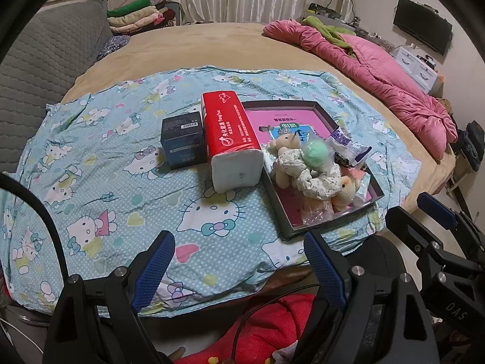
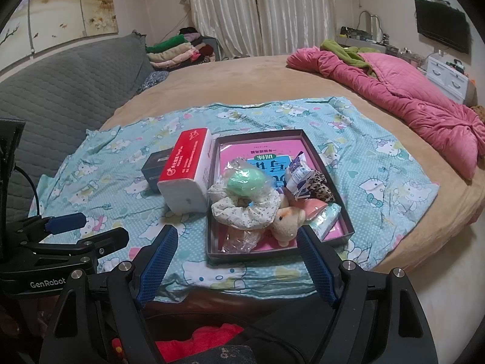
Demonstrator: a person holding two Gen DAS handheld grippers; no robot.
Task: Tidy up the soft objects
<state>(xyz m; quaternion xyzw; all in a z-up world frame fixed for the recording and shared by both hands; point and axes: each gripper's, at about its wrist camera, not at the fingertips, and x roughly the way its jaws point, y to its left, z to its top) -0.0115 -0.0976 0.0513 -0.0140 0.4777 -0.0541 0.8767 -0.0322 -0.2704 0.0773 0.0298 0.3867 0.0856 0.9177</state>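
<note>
While both hand-held grippers hover at the bed's near edge, the left gripper and right gripper stand spread wide, pinching nothing. Soft items crowd the shallow dark cardboard tray on the blue cat-print sheet: a floral fabric scrunchie under a mint-green foam ball, and a cream plush toy partly buried. Behind the red-wrapped tissue pack, a dark blue box is half hidden in the right view.

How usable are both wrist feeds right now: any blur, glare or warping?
Left wrist view: sharp, dim warm light, no glare; fisheye bends the bed edge, tray clear. Right wrist view: equally sharp; dark corner vignette, curtains bright but not blown out.
</note>
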